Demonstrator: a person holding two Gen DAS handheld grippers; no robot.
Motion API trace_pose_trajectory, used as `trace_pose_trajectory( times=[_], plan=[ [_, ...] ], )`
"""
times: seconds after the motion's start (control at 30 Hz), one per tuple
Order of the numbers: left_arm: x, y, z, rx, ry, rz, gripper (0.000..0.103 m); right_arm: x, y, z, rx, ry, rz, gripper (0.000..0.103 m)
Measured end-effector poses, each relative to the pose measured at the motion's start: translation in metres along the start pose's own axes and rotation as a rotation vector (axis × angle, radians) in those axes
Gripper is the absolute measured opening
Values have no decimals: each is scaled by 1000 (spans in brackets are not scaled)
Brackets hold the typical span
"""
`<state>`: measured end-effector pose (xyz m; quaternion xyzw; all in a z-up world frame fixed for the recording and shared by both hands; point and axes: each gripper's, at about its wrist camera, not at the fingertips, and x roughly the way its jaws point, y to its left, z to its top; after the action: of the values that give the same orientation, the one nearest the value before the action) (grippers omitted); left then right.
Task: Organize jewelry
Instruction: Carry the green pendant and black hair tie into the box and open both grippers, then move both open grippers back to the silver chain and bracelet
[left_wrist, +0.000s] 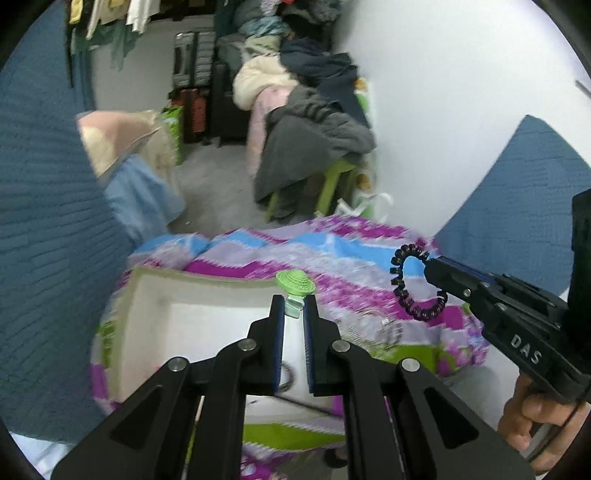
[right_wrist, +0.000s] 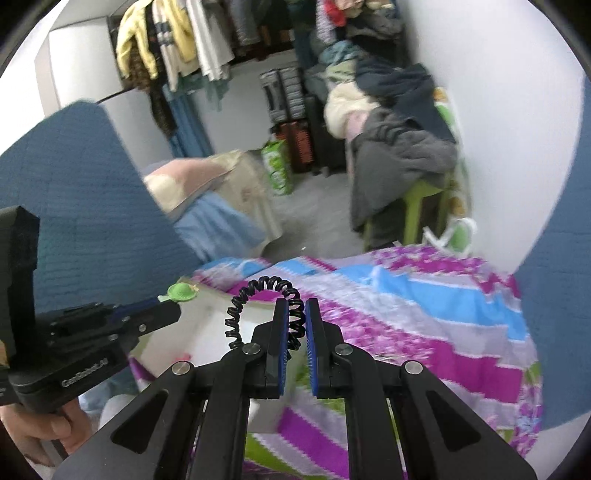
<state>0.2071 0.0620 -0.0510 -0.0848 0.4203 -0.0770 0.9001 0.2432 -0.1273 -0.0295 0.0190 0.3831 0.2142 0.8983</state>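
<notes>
My left gripper (left_wrist: 294, 306) is shut on a small green hair clip (left_wrist: 295, 283) with a round knitted top, held above a white open box (left_wrist: 207, 321) on the patterned bedspread. The clip also shows in the right wrist view (right_wrist: 181, 291) at the left gripper's tip (right_wrist: 168, 308). My right gripper (right_wrist: 294, 314) is shut on a black spiral hair tie (right_wrist: 258, 306), which hangs out to the left of the fingers. In the left wrist view the hair tie (left_wrist: 413, 282) dangles from the right gripper (left_wrist: 430, 267) to the right of the box.
A purple, blue and green bedspread (right_wrist: 424, 314) covers the surface below. Blue textured panels (left_wrist: 48, 240) stand at both sides. Beyond are a green stool piled with clothes (left_wrist: 314, 147), a pillow and folded cloth (left_wrist: 129, 155), suitcases and hanging clothes.
</notes>
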Motion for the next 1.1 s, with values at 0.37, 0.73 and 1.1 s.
trace_pose_trajectory(
  times=[0.37, 0.73, 1.1],
  plan=[
    [41, 58, -52, -64, 140, 44, 10, 72, 61, -51, -48, 177, 73, 7],
    [38, 59, -55, -140, 120, 38, 55, 66, 60, -54, -56, 171, 159, 29],
    [28, -16, -34, -96, 16, -98, 56, -11, -7, -25, -21, -27, 102, 29]
  ],
)
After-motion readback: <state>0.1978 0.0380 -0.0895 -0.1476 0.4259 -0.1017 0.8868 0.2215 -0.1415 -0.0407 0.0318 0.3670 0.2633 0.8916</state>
